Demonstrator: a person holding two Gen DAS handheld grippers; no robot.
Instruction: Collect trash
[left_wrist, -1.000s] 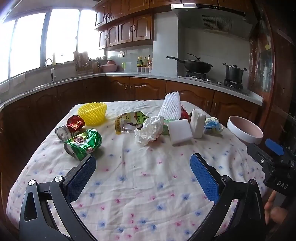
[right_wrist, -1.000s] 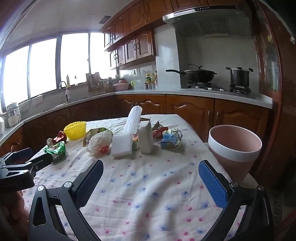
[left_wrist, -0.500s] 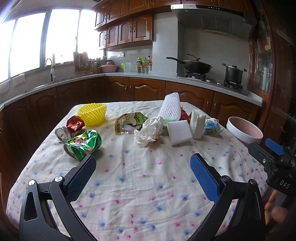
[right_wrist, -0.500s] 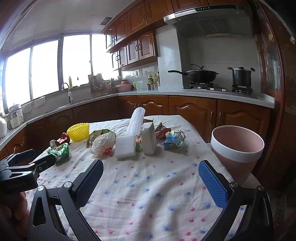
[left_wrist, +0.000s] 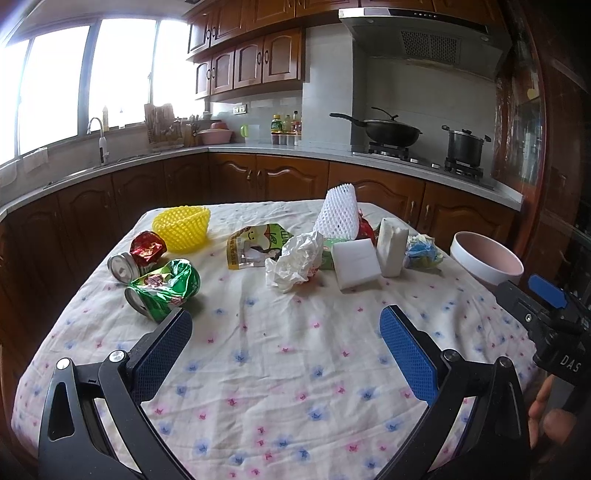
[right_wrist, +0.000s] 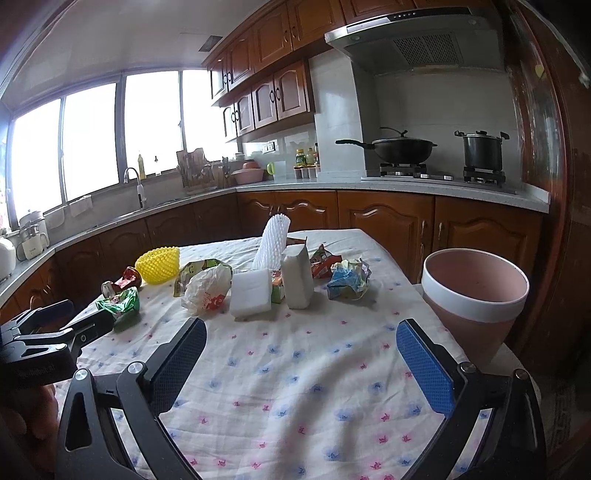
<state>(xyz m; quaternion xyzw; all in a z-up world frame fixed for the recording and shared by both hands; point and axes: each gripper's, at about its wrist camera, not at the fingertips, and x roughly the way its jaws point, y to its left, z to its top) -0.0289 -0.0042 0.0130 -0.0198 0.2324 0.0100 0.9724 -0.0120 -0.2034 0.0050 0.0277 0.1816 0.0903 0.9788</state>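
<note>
Left wrist view is showing the left claw (left_wrist: 286, 345) spread wide and gripping nothing, hovering over the near part of the desk (left_wrist: 258, 369); the trash is lying well ahead of it. Two crushed cans are sitting ahead to its left, a green one (left_wrist: 164, 288) and a red one (left_wrist: 142, 253). One crumpled tissue (left_wrist: 295, 258) and two white foam blocks (left_wrist: 356, 264) are lying ahead, centre. Right wrist view is showing the right claw (right_wrist: 301, 363) likewise spread and empty, with one pink bin (right_wrist: 474, 299) standing just beyond its right finger.
</note>
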